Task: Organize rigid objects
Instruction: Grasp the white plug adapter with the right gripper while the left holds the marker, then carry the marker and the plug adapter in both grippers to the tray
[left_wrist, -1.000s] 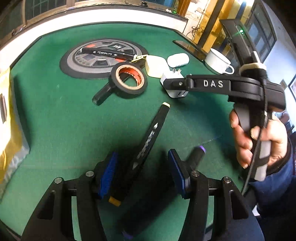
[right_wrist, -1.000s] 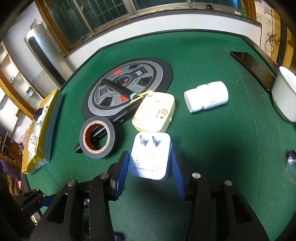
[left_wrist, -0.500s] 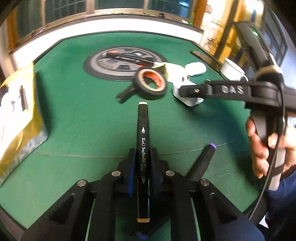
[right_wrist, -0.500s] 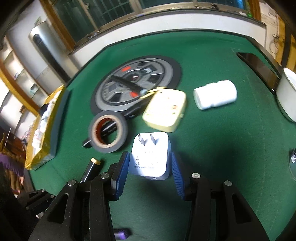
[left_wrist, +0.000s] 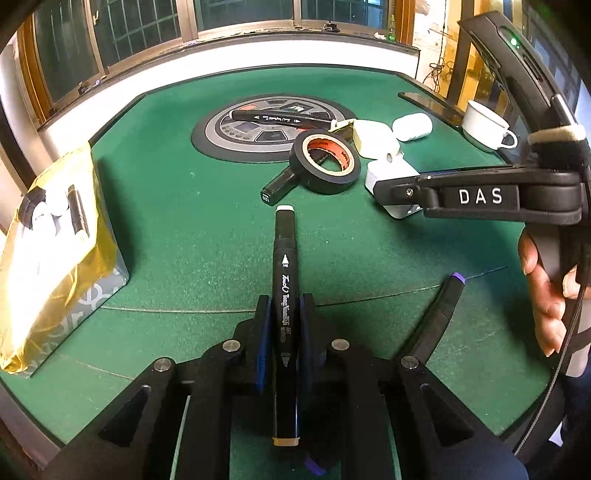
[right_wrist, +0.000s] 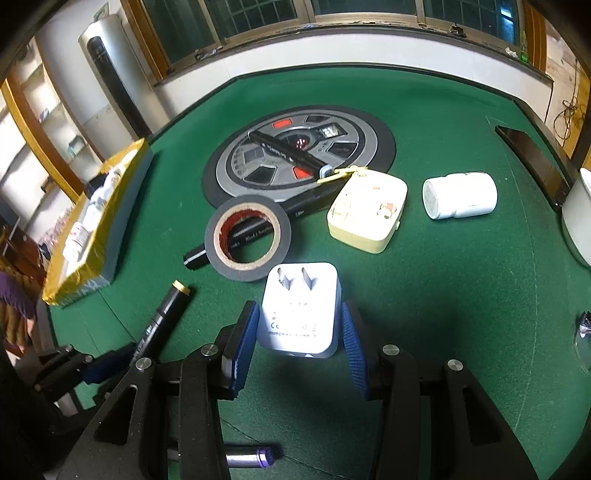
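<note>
a green felt table (left_wrist: 184, 229) sits under a row of windows, with a round grey panel (right_wrist: 343, 147) set in its middle. four black markers show: one clamped between the closed jaws of the left gripper (left_wrist: 282, 328), its white-capped marker (left_wrist: 284, 295) pointing away above the felt; one purple-capped marker (left_wrist: 441, 310) lying on the felt just right of that gripper; one marker (right_wrist: 288, 153) on the panel; one marker (right_wrist: 236, 236) running under the single roll of black tape (right_wrist: 247, 238). the right gripper (right_wrist: 299, 345) has its jaws spread around one white plug adapter (right_wrist: 301, 308), pads beside its sides, contact unclear. also one cream case (right_wrist: 367, 214), one white bottle (right_wrist: 460, 195) on its side, one white cup (left_wrist: 484, 125), one yellow-lined box (left_wrist: 51, 258).
</note>
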